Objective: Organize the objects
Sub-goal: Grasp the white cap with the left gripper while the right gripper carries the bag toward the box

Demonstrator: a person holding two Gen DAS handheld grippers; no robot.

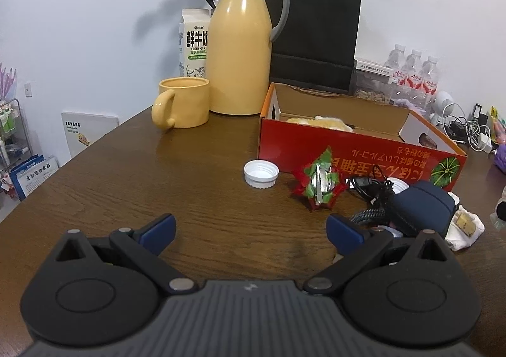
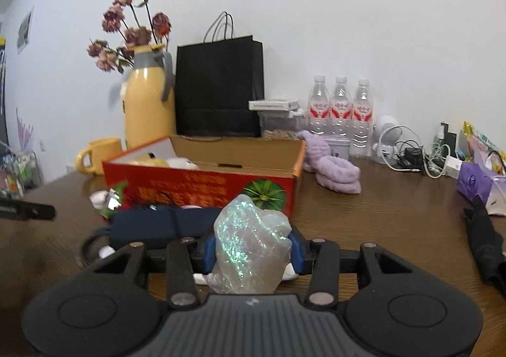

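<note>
My left gripper (image 1: 251,232) is open and empty, low over the brown table (image 1: 126,173). Ahead of it lie a white bottle cap (image 1: 261,173), a red-green foil bow (image 1: 319,184), a black cable (image 1: 368,186) and a dark blue pouch (image 1: 420,208). Behind them stands an open red cardboard box (image 1: 357,151) with plush items inside. My right gripper (image 2: 252,249) is shut on a glittery translucent lump (image 2: 249,246), held above the table in front of the red box (image 2: 205,189). The blue pouch (image 2: 158,224) lies just left of it.
A yellow thermos (image 1: 240,50), yellow mug (image 1: 182,102), milk carton (image 1: 193,40) and black paper bag (image 1: 316,37) stand at the back. Water bottles (image 2: 340,110), a purple cloth (image 2: 332,167), chargers and cables (image 2: 417,157) sit right. A black folded item (image 2: 484,243) lies far right.
</note>
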